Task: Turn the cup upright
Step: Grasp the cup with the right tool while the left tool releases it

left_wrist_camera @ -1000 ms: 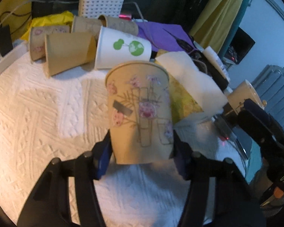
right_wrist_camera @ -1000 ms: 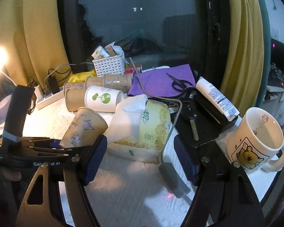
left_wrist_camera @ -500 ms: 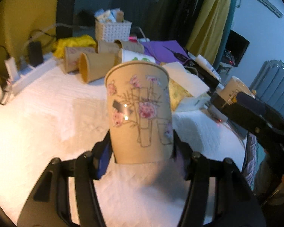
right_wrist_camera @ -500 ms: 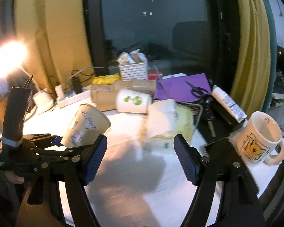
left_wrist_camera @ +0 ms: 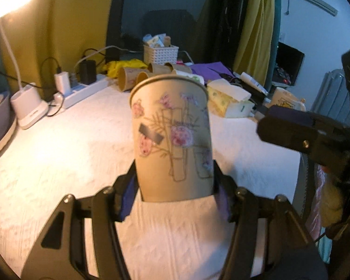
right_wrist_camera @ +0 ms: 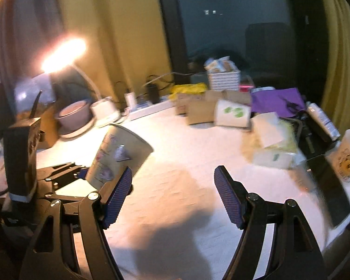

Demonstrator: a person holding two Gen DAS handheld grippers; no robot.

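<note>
Left wrist view is filled by the white textured tablecloth [left_wrist_camera: 58,154] that covers the table, with the left gripper [left_wrist_camera: 175,186] at the bottom of the picture, its jaws closed onto the lower part of a tan paper cup [left_wrist_camera: 172,137] printed with pink flowers and bamboo. The cup is held off the cloth, rim up and leaning slightly, and a grey strip of tape sits on its side. Behind it lie a tissue pack [left_wrist_camera: 229,101], a white power strip [left_wrist_camera: 84,92], a lamp base [left_wrist_camera: 28,107], a white basket [left_wrist_camera: 161,53] and several tan paper cups on their sides [left_wrist_camera: 128,79].

Right wrist view shows the right gripper [right_wrist_camera: 172,196] with its blue-padded jaws wide apart and nothing between them, above the same cloth [right_wrist_camera: 186,186]. From this side the held cup [right_wrist_camera: 120,154] is seen tilted, its rim pointing up and to the right, gripped near its base by the left gripper [right_wrist_camera: 81,175]. This view alone shows the lit lamp head [right_wrist_camera: 63,54], a white cup with green print [right_wrist_camera: 232,115] lying on its side, a purple cloth [right_wrist_camera: 275,100] and a bear mug [right_wrist_camera: 345,156] at the right edge, all blurred.
</note>
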